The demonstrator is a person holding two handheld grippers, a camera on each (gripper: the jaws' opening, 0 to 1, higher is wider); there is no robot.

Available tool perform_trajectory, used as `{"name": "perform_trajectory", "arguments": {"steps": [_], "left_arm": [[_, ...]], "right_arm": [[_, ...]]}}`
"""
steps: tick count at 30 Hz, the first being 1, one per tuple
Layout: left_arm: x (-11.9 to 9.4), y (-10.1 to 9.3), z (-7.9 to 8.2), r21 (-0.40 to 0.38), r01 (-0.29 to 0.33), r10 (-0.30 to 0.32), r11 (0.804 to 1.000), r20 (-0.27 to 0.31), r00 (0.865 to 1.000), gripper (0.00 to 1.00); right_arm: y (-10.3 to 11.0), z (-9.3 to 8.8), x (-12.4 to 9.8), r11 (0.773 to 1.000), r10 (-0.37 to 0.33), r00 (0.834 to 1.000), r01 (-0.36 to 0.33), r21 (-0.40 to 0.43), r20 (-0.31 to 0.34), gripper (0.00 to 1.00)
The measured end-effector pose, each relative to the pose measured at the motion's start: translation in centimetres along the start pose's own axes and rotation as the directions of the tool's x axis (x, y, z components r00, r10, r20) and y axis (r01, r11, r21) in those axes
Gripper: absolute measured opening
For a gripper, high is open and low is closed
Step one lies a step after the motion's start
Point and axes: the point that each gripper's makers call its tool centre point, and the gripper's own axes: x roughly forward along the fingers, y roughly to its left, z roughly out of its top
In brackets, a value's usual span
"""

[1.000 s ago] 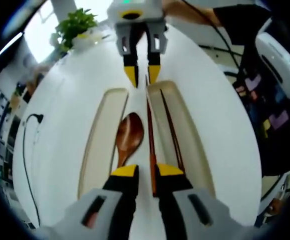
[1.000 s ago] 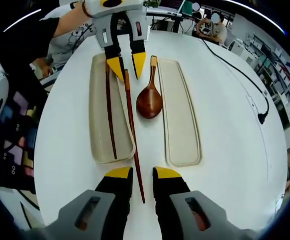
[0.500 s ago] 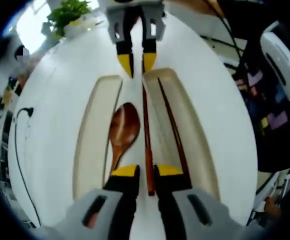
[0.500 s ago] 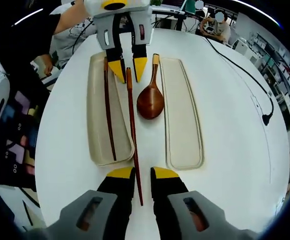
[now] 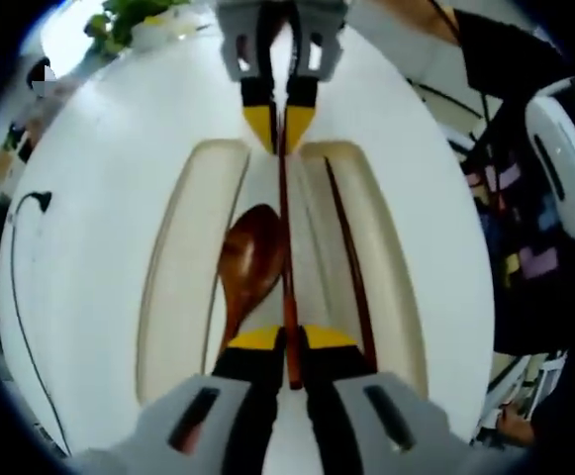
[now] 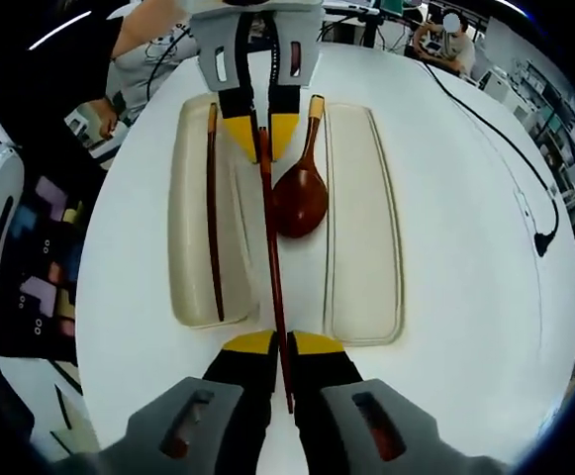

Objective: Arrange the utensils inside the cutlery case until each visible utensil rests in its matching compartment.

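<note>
Both the left hand-held gripper (image 5: pixel 287 341) and right hand-held gripper (image 6: pixel 283 343) pinch opposite ends of the loose chopstick (image 6: pixel 271 247) lying mid-counter (image 6: pixel 465 247) between the case halves (image 6: pixel 193 218), so uneven lifting could knock the spoon (image 6: pixel 300 198) aside.

Open-plan office or lab space, round white table (image 6: pixel 485 297), people seated at desks with monitors (image 6: pixel 435 35) behind, trailing black power cable (image 6: pixel 495 129), potted green plant (image 5: pixel 129 15)
</note>
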Motion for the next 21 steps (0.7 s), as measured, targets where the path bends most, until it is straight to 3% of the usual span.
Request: {"name": "perform_trajectory", "arguments": {"steps": [7, 16, 21], "left_arm": [[0.10, -0.06, 0.06, 0.002, -0.035, 0.035, 0.999, -0.075, 0.997, 0.07], [-0.05, 0.03, -0.12, -0.019, -0.039, 0.037, 0.999, -0.095, 0.995, 0.06], [-0.13, 0.05, -0.17, -0.041, -0.035, 0.031, 0.999, -0.077, 0.997, 0.06]], "right_arm": [[-0.11, 0.08, 0.02, 0.999, 0.024, 0.999, -0.024, 0.024, -0.032, 0.02], [0.13, 0.09, -0.02, 1.000, 0.022, 1.000, -0.022, -0.005, -0.002, 0.02], [0.15, 0.26, 0.07, 0.999, 0.003, 0.999, -0.006, -0.049, -0.053, 0.02]]}}
